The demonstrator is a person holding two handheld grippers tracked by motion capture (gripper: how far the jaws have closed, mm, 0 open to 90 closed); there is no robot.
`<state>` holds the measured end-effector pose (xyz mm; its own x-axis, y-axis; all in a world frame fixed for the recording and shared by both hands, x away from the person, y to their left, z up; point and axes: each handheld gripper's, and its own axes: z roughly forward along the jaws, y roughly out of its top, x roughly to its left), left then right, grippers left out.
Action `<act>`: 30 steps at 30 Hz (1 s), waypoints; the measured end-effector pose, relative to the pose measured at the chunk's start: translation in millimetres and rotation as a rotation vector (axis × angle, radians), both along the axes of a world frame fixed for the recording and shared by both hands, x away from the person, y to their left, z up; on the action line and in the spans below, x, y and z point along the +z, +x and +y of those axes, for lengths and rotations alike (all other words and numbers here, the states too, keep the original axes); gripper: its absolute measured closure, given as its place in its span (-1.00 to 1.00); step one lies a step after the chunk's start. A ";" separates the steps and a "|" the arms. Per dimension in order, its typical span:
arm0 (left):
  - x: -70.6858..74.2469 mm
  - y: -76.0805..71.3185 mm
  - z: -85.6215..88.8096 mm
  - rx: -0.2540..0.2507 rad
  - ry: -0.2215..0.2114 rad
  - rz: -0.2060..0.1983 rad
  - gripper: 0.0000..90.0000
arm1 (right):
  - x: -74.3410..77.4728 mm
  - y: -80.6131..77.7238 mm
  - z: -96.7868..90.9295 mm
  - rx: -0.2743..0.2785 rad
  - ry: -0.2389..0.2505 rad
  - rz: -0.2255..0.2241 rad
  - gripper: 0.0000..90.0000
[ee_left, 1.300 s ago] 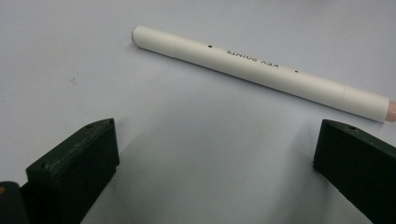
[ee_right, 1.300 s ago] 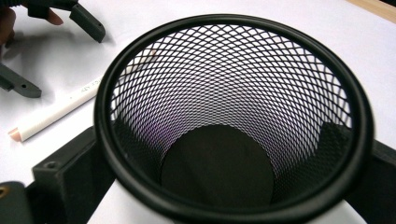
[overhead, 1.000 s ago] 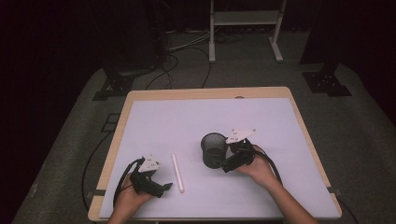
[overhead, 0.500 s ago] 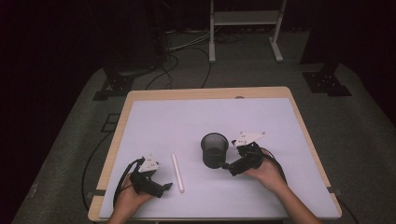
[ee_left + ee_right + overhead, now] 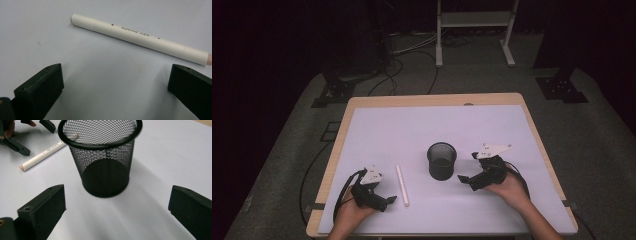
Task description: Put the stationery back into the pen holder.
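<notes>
A white pen lies on the white sheet at the front left, and its printed barrel crosses the left gripper view just beyond the jaws. My left gripper rests open to the left of the pen, with nothing between its jaws. A black mesh cup stands upright mid-table. In the right gripper view the cup is straight ahead and appears empty. My right gripper is open just right of the cup, its jaws wide apart and clear of it.
A wooden table carries the white sheet. Beyond it are a dark floor with cables and a white metal stand. The right gripper view also shows the pen and the left gripper beyond the cup.
My right gripper has drawn back to the right, away from the mesh cup. The left gripper, pen and cup have stayed put.
</notes>
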<state>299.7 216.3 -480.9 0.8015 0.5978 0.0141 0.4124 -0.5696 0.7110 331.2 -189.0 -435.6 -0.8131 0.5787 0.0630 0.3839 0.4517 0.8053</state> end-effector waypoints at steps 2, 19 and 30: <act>0.0 0.1 0.0 0.000 0.000 0.000 -1.00 | -0.9 -0.4 -2.4 0.000 0.000 -0.003 -0.99; 0.0 0.2 0.1 -0.001 -0.002 0.002 -1.00 | -11.8 -13.3 -48.5 -0.094 -0.036 0.018 -0.99; 0.1 0.2 0.1 -0.001 0.000 0.002 -1.00 | -32.0 -21.6 -87.8 -0.203 -0.085 0.044 -0.99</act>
<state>300.0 216.4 -480.8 0.8019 0.5973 0.0126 0.4135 -0.5701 0.7099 309.6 -276.9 -467.5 -0.6766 0.7353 0.0396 0.5077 0.4268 0.7484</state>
